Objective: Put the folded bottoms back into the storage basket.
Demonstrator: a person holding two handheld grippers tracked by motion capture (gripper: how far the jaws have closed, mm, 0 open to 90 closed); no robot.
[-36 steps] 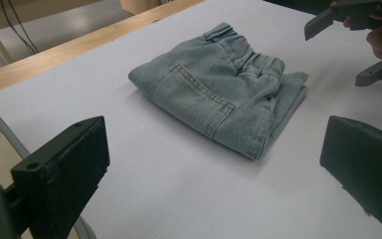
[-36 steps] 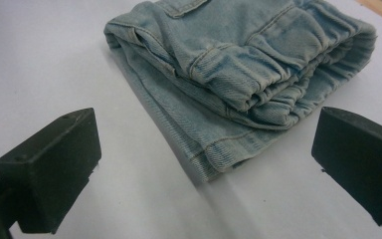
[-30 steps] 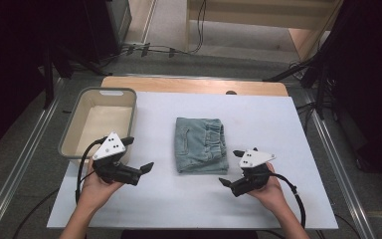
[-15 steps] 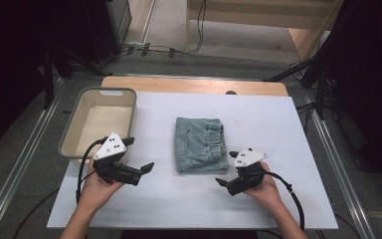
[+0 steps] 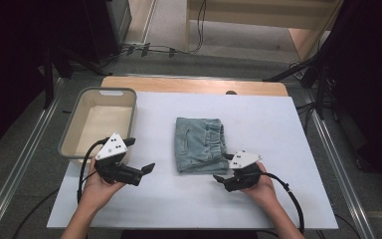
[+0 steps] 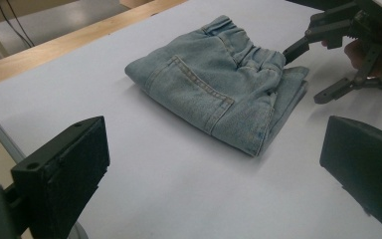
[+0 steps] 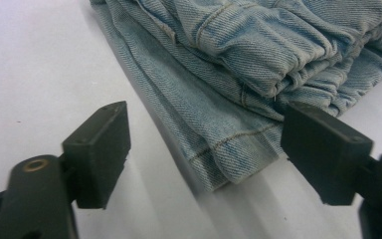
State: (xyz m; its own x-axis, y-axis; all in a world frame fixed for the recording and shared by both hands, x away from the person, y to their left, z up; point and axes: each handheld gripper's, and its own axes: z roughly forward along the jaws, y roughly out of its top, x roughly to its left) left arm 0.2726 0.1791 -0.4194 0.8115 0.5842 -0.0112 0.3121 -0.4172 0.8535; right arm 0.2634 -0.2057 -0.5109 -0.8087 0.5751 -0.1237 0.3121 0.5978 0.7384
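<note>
A folded pair of light blue jeans [image 5: 199,144] lies in the middle of the white table [image 5: 278,124]. My right gripper [image 5: 222,168] is open at the jeans' near right corner. In the right gripper view the folded denim [image 7: 258,55] reaches between the two spread jaws of that gripper [image 7: 211,154]. My left gripper [image 5: 140,155] is open and holds nothing, a short way left of the jeans. The left gripper view looks past its gripper [image 6: 214,164] at the jeans [image 6: 219,84], with the right gripper [image 6: 303,77] at the waistband edge.
An empty beige bin [image 5: 69,129] stands at the table's left side, just behind my left hand. A wooden strip [image 5: 194,84] runs along the far edge. Cables trail from both grippers toward the front edge.
My right gripper has slid left toward the jeans' near right corner, and its open jaws now flank the fabric edge. The left gripper has stayed put.
</note>
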